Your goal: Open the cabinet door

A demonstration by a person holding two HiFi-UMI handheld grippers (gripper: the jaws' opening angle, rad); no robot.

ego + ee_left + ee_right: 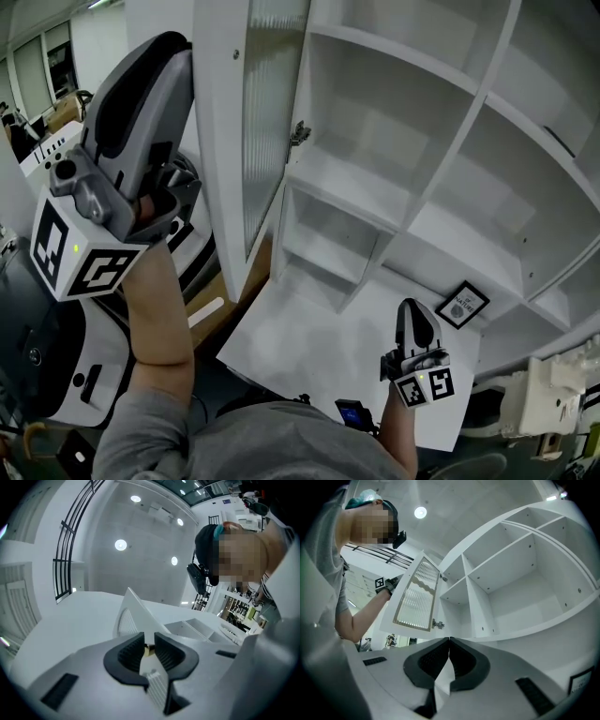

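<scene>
The white cabinet door [221, 141] with its ribbed glass pane [272, 103] stands swung out from the open shelf cabinet [394, 216]. My left gripper [169, 56] is raised at the door's free edge on the left. In the left gripper view the door's edge [136, 616] and a small brass knob [149, 650] sit between the pads, and my left gripper [149, 644] is shut on that edge. My right gripper [415, 314] hangs low in front of the cabinet's base, shut with nothing between its jaws [449, 641]. The right gripper view shows the door [415, 597] and its hinge [437, 623].
A small framed picture [462, 304] leans on the low white surface [309, 347] in front of the shelves. White machines [66, 375] stand at the lower left, and a white box-like device [553, 384] at the lower right. The shelf compartments hold nothing.
</scene>
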